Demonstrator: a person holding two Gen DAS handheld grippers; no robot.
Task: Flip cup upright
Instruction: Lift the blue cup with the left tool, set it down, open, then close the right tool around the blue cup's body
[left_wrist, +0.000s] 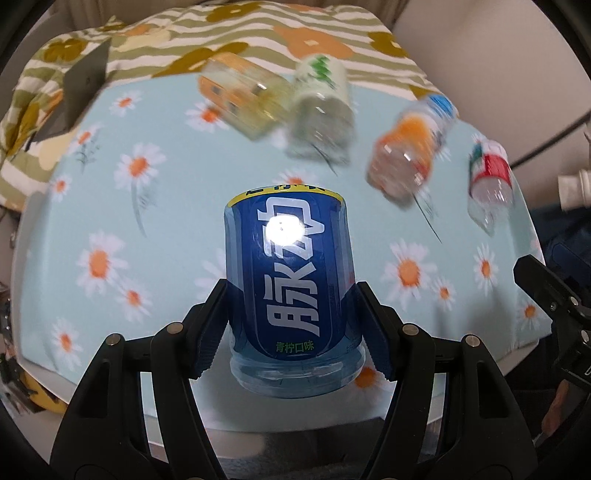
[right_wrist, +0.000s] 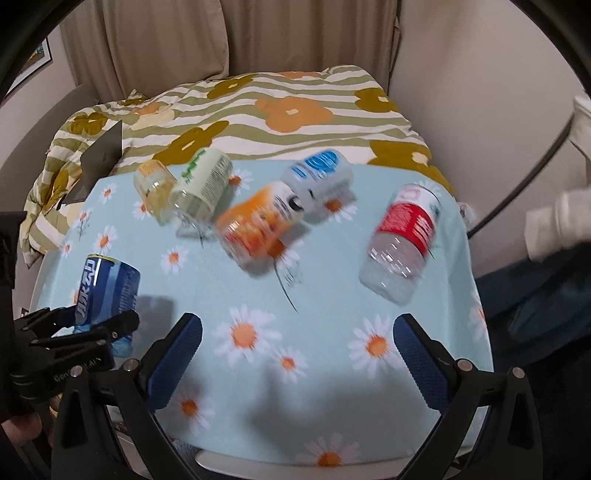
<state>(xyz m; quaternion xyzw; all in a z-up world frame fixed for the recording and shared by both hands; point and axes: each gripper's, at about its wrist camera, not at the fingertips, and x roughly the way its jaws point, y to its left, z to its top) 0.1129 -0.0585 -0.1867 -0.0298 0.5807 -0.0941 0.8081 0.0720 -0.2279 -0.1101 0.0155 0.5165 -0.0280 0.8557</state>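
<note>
Blue ribbed pads line the fingers of the left gripper (left_wrist: 291, 328), which are closed against both sides of the blue cup (left_wrist: 290, 284), a cut-off clear plastic bottle section with a glossy blue label and a yellow band at its far end. It is held at its lower part, just above the near left of the worktop (right_wrist: 332, 387); whether it touches the cloth cannot be told. No contents are seen in it. The right gripper (right_wrist: 297, 354) is spread wide, nothing held between its fingers, above the near middle of the worktop.

Five further cut bottle cups are counted farther back, all lying tilted and blurred, all apparently empty: yellow cup (right_wrist: 153, 186), green cup (right_wrist: 201, 184), orange cup (right_wrist: 258, 225), light-blue cup (right_wrist: 319, 181), red cup (right_wrist: 402, 240). A pale blue daisy-print cloth covers the worktop. A striped floral quilt (right_wrist: 295, 107) lies behind.
</note>
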